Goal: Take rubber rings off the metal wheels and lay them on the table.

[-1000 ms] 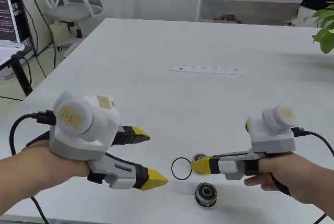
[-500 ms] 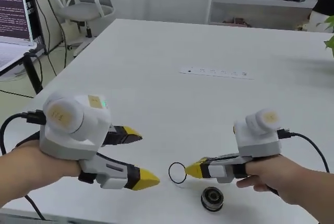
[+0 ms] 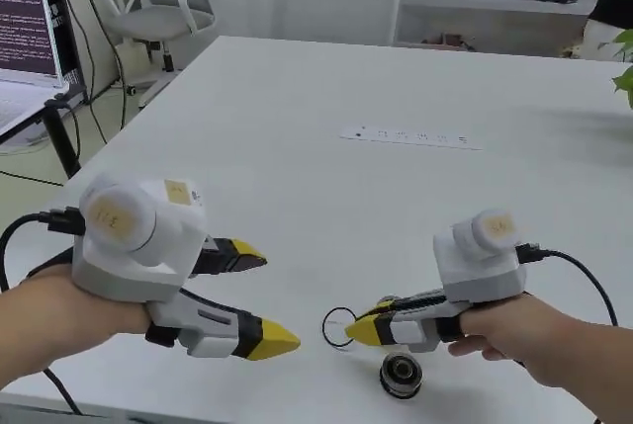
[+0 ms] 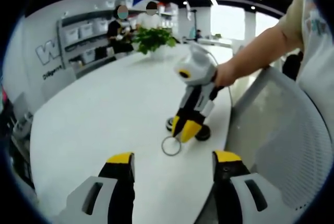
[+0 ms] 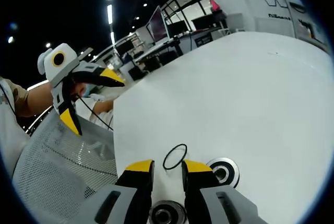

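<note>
- A person at a white table [image 3: 326, 78] works two handheld grippers. One thin black rubber ring [image 3: 338, 328] lies flat on the tabletop near its 6 o'clock edge, free of any wheel.
- The right gripper [image 3: 361, 330] points toward 9 o'clock, its yellow tips just at the ring's near rim. In the right gripper view its jaws stand a narrow gap apart with nothing between them, which reads as a ring laid down rather than gripped. Whether a tip touches the ring cannot be told.
- The left gripper [image 3: 259, 296] hovers at the ring's 9 o'clock, well apart from it, jaws spread wide and empty. It appears held ready to steady a wheel.
- A dark-rimmed metal wheel [image 3: 401, 373] sits at the ring's 5 o'clock, just beside the right gripper. Its dark edge suggests that its ring is on.
- A second wheel [image 5: 223, 171], bright-rimmed, rests at 3 o'clock of the right jaws in the right gripper view and is probably the stripped one.
- The dark-rimmed wheel looks like the next job.
</note>
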`<state>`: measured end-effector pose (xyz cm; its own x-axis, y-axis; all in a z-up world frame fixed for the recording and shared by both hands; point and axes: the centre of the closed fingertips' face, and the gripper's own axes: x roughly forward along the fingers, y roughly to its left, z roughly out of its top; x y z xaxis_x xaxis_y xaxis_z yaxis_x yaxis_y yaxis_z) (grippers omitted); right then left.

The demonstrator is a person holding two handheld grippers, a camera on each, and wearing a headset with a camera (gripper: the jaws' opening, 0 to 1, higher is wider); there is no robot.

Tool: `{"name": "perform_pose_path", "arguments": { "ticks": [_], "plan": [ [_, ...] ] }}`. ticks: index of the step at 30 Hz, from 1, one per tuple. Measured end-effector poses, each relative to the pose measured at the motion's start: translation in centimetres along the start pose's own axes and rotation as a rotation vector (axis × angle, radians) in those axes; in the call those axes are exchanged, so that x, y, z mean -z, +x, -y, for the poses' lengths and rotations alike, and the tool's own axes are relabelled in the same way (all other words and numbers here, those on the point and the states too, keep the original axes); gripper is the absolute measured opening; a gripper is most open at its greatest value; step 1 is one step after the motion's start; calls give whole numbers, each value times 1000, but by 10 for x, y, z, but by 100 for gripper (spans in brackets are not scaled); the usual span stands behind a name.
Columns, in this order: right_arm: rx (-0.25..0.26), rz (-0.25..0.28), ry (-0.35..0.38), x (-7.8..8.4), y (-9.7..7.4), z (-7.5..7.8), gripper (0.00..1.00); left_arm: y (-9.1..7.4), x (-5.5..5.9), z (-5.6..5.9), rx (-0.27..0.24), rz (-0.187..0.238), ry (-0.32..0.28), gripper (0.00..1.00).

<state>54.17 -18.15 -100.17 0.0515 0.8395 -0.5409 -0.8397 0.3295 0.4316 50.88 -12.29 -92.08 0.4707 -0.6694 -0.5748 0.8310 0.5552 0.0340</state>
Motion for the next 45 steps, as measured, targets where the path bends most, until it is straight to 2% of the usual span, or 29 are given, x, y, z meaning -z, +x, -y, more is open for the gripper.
{"name": "perform_pose_path", "arguments": {
  "ticks": [8,21,34,45],
  "plan": [
    [2,-1,-31,1,-8,-4,30,1,-2,1,5,-3,6,61],
    [-8,41,-53,-4,-24,-11,37,9,-7,8,30,-11,21,61],
    [4,92,-55,-4,-48,-8,41,27,-22,15,68,-21,59,60],
    [34,115,-51,12,-71,0,43,48,-27,23,104,-30,74,60]
  ]
}}
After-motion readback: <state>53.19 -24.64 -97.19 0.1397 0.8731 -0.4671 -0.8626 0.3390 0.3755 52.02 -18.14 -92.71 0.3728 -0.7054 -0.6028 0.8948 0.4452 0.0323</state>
